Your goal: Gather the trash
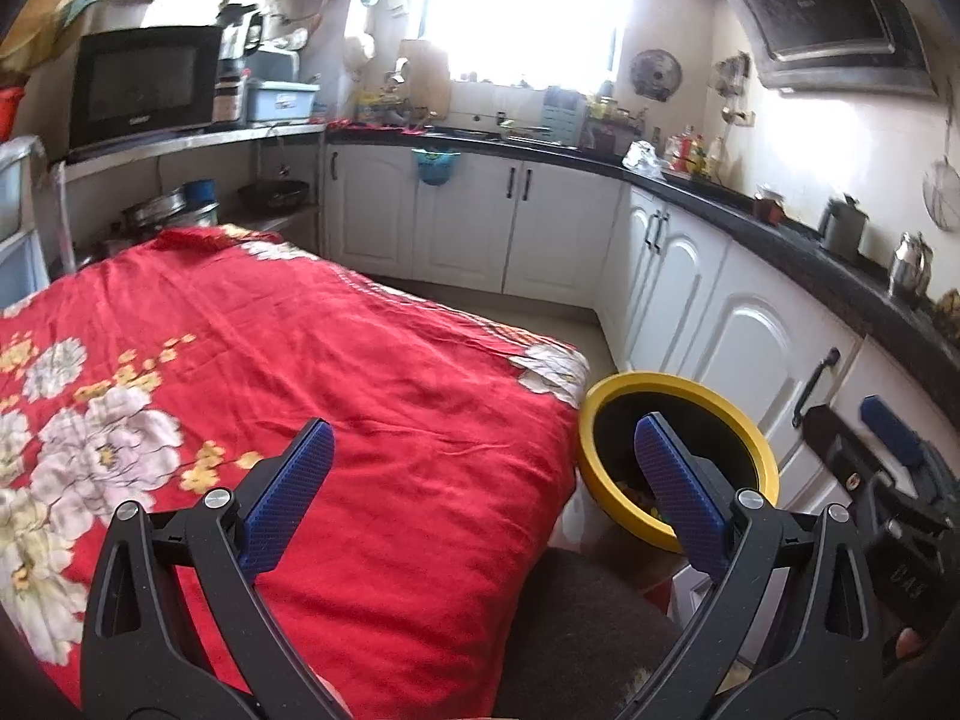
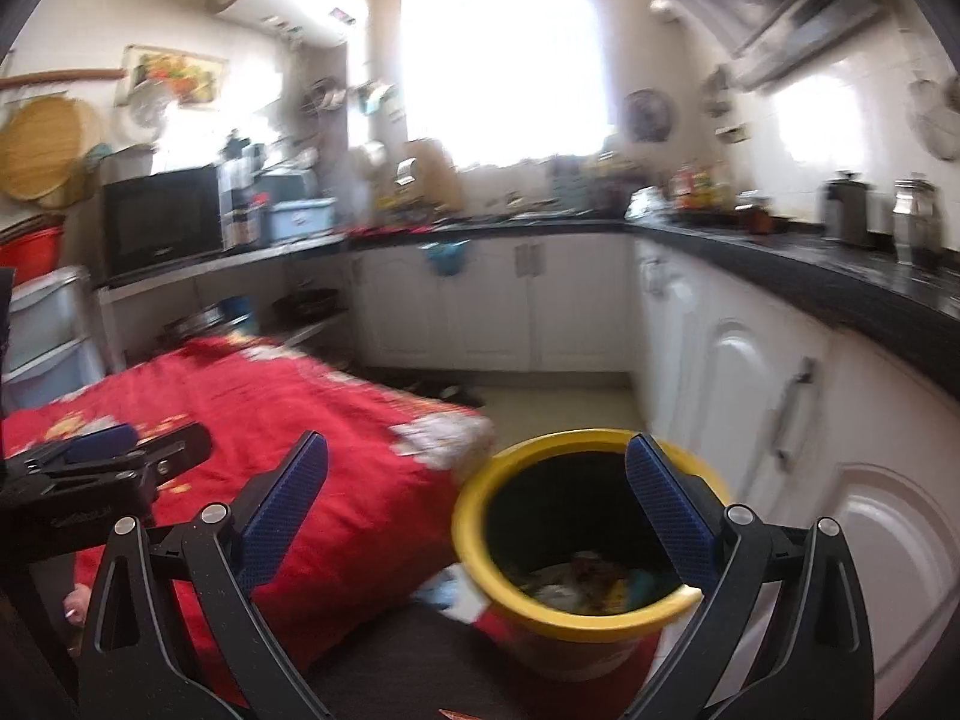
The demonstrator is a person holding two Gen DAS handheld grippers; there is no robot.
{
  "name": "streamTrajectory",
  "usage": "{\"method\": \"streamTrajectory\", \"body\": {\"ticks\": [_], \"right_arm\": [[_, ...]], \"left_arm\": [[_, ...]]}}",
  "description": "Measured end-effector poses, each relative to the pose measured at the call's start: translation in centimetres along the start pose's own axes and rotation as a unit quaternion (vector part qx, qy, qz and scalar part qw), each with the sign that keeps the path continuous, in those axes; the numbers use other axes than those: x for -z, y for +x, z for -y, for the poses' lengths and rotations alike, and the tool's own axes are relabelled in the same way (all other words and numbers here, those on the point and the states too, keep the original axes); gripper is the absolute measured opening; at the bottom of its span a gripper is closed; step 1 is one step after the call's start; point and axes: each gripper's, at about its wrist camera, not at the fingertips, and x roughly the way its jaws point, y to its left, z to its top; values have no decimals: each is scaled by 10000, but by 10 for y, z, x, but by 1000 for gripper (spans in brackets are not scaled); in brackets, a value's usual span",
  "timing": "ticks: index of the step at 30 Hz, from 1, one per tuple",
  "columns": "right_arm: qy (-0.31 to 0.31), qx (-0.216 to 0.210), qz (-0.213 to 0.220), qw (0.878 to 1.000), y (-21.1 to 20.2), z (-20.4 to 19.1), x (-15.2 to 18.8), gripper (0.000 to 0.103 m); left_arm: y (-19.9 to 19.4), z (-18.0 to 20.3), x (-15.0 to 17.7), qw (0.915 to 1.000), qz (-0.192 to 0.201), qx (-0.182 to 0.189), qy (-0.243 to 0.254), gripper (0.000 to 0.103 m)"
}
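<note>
A yellow bin (image 1: 678,456) with a black inside stands on the floor at the right corner of a table under a red flowered cloth (image 1: 288,360). Mixed trash (image 2: 594,585) lies at its bottom. My left gripper (image 1: 483,483) is open and empty above the table's right edge. My right gripper (image 2: 477,501) is open and empty above the bin (image 2: 570,534); the right wrist view is blurred. The right gripper shows at the right edge of the left wrist view (image 1: 888,450), and the left one at the left of the right wrist view (image 2: 102,450).
White kitchen cabinets (image 1: 708,300) under a black counter (image 1: 780,228) run along the right and back. A microwave (image 1: 144,84) stands on a shelf at the back left. A dark seat (image 1: 588,630) lies below the grippers.
</note>
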Motion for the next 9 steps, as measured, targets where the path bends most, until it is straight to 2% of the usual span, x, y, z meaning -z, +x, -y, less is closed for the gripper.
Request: {"method": "streamTrajectory", "body": {"ticks": [3,5,7,9], "right_arm": [[-358,-778,-349,9957,16,-39,-10,97],[-660,-1568,-629,9834,30,-79,-16,97],[-996,-2195,-847,9668,39,-125,-18,97],[-1426,-2940,-1068,9391,49,-185,-16,97]], "left_arm": [[-8,-40,-2,9986,-161,-334,-384,92],[-18,-82,-1,9944,-253,-781,-671,92],[-32,-126,3,9859,-283,-1336,-967,92],[-52,-175,9,9696,-315,-2033,-1321,92]]}}
